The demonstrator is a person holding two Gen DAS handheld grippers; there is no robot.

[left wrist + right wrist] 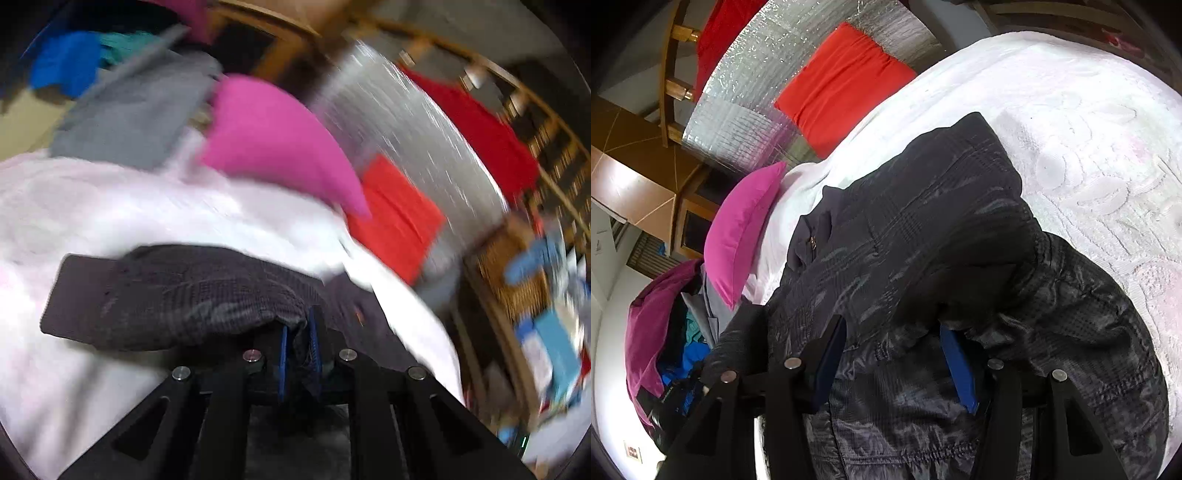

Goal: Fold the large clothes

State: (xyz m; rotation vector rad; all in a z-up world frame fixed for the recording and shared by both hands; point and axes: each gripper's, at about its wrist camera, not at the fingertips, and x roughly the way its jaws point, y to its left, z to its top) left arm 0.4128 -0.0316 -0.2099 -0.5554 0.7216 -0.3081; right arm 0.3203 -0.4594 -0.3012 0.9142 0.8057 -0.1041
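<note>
Garment: a dark quilted jacket lies spread on the white bedspread, beside a pink pillow.
Left gripper: jaws pinched nearly together on a fold of the jacket's fabric, a dark flap draping over the fingertips; this view is smeared by motion.
Right gripper: jaws about half apart with a bunched edge of the jacket between the blue pads; they seem to clamp it.
Step in hand: likely carrying one side of the jacket across to make a fold.
Next move: lay the lifted fabric over the body, edges aligned, then let go.
Nearby: an orange folded cloth on a silver mat.
</note>
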